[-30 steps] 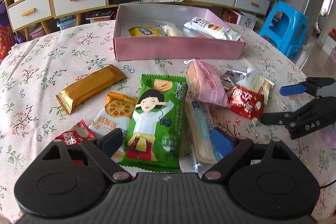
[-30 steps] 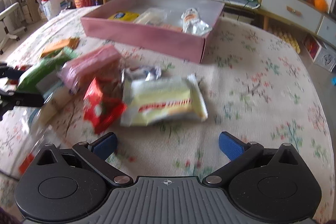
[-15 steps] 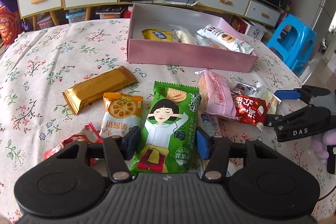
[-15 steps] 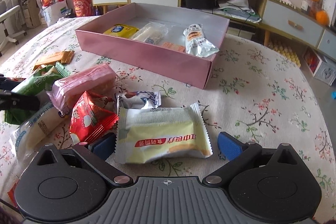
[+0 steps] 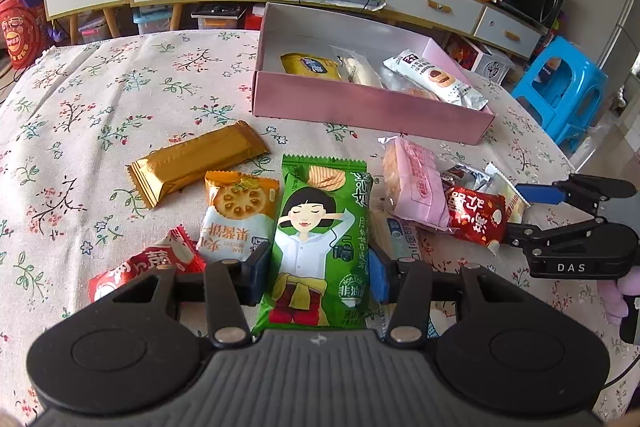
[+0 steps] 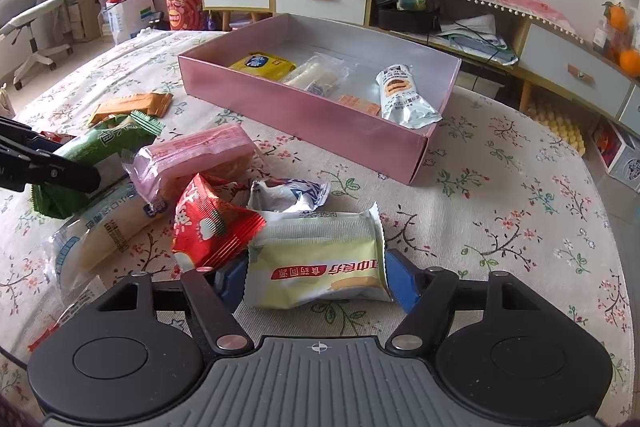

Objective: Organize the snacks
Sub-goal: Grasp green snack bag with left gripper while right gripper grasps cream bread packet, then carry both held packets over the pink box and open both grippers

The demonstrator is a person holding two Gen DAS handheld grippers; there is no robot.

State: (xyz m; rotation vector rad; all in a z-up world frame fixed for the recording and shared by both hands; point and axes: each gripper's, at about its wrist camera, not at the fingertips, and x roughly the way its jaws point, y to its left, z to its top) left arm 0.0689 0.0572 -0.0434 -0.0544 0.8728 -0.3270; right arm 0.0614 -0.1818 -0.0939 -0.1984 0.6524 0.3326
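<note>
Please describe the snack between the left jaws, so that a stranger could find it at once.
Start at the pink box on the table. In front of it, the loose snacks lie in a row. The green packet is the tallest there, and alone shows a cartoon girl.

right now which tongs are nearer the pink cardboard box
Right, though it's close. The right tongs straddle a pale yellow packet nearer the pink cardboard box; the left tongs straddle the green packet farther back.

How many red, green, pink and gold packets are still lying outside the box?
Red packets: 2
Green packet: 1
Pink packet: 1
Gold packet: 1
Total: 5
</note>
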